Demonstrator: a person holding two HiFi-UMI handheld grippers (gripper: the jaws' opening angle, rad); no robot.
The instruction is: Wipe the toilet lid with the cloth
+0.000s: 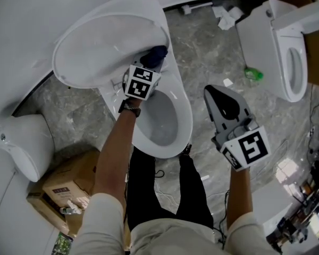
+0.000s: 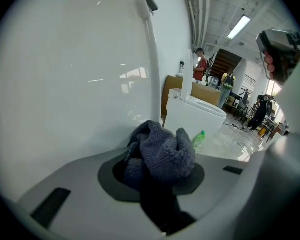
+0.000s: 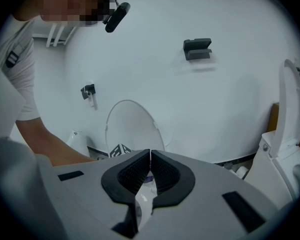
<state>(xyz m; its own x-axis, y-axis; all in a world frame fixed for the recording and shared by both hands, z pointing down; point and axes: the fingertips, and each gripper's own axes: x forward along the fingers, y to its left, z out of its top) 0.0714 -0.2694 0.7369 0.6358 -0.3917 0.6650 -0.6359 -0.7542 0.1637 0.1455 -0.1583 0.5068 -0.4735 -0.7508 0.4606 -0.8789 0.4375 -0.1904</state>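
The toilet bowl (image 1: 176, 122) fills the middle of the head view, and its raised toilet lid (image 1: 103, 44) stands at the bowl's 11 o'clock, inner face toward the person. A second toilet (image 1: 284, 52) sits at 2 o'clock, well apart, and a cardboard box (image 1: 64, 187) lies on the floor at 8 o'clock.

The left hand-held gripper (image 1: 149, 62) reaches to the lid's 4 o'clock edge, near the hinge. Its jaws are clamped on the bunched dark blue cloth (image 2: 162, 151), which sits right at the lid's white face; whether it presses there I cannot tell. The right hand-held gripper (image 3: 149, 166) hangs at the bowl's 3 o'clock over the floor, jaws together with nothing between them.

Judging from this, the cloth is in hand and brought to the lid, so wiping is at most in its early strokes. The lid shows no streaks or damp track, so most of its face looks left to do.
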